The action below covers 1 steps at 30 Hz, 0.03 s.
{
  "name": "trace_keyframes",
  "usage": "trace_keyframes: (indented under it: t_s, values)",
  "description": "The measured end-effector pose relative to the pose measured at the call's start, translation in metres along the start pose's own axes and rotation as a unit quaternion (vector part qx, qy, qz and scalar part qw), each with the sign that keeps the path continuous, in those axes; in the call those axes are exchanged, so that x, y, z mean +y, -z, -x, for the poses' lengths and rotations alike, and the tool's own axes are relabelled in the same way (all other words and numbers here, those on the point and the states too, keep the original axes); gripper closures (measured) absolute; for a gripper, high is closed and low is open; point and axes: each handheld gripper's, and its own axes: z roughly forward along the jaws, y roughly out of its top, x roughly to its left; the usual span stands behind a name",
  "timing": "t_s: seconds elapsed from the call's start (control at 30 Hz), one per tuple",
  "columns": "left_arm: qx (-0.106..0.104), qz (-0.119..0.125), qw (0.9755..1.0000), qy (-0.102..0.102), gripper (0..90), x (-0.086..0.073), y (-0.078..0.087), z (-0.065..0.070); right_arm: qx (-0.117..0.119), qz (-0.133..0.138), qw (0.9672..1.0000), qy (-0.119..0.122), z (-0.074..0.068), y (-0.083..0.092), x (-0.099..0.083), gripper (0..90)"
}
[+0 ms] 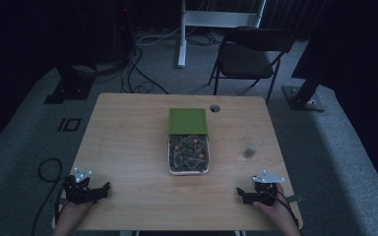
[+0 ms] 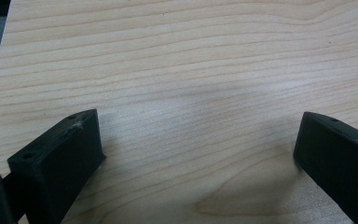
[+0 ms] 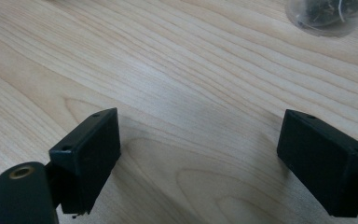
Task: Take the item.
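In the high view, a wooden table [image 1: 128, 147] stands on grey carpet in a dim room. At the table's centre lies a clear box [image 1: 188, 155] holding dark contents with a few reddish spots; what they are cannot be told. A green lid [image 1: 188, 121] lies just beyond the box, overlapping its far end and reaching toward the far edge. A round hole [image 1: 215, 108] sits near the far edge, just right of the lid, and a dark knot [image 1: 248, 153] marks the wood between the box and the right edge. The left claw [image 1: 98, 191] rests near the near left corner, held by the left hand [image 1: 71, 216], its tips pointing toward the table's middle. The right claw [image 1: 241, 194] rests near the near right corner, held by the right hand [image 1: 278, 209]. Both are well apart from the box. Beyond the table stand a black folding chair [image 1: 248, 54] and a white frame [image 1: 216, 19], with cables [image 1: 138, 73] on the floor.

In the left gripper view, the left claw [image 2: 198, 144] has its 2 jaws spread wide over bare wood, with nothing between them.

In the right gripper view, the right claw [image 3: 198, 144] is likewise spread wide over bare wood, pinching nothing. A corner of the box [image 3: 328, 14] shows at the top right, well apart from the jaws.
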Motion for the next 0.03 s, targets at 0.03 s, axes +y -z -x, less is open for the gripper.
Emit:
trace_keyframes:
  t_s: [0.03]
  values:
    - [0.0, 0.0, 1.0, 0.0, 1.7, 0.0, 0.0, 0.0, 0.0, 0.0, 1.0, 0.0, 0.0, 0.0, 0.0, 12.9]
